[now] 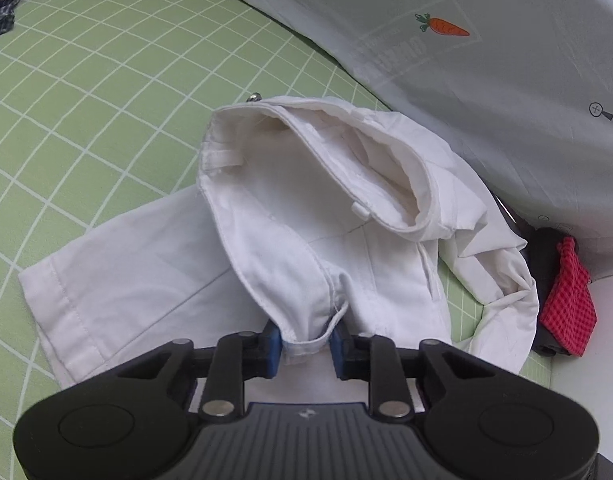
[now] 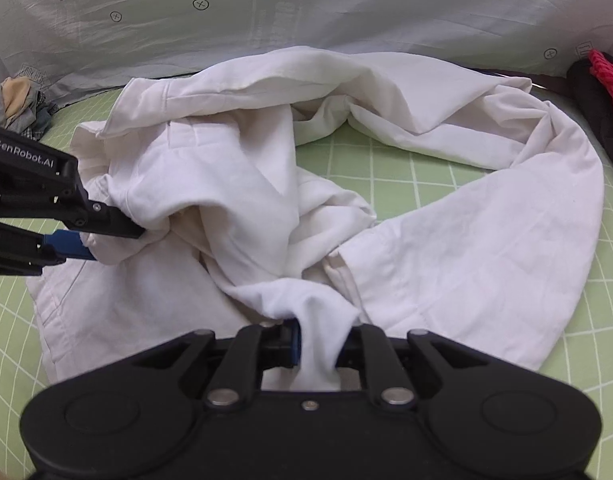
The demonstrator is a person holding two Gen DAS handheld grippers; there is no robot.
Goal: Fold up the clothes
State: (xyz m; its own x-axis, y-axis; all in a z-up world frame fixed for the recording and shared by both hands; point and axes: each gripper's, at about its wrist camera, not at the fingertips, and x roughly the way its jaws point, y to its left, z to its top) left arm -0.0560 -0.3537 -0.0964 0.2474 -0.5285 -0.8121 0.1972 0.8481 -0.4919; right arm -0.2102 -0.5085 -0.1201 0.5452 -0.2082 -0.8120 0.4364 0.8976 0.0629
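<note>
Work surface and backdrop.
Green grid-lined mat (image 1: 106,92) bordered behind by a pale grey sheet (image 2: 386,8) printed with carrots, under even light.

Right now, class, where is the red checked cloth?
The red checked cloth lies at the right edge of the left wrist view, on a dark item beside the white trousers, below the carrot-print sheet.

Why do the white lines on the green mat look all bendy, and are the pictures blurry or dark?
Left wrist view: the fisheye lens bends the green mat lines into curves, most near the edges, and the corners go dark; the white trousers look sharp. Right wrist view: same bending on the mat, soft even light, no glare, gentle shadows in the trousers' folds.
</note>
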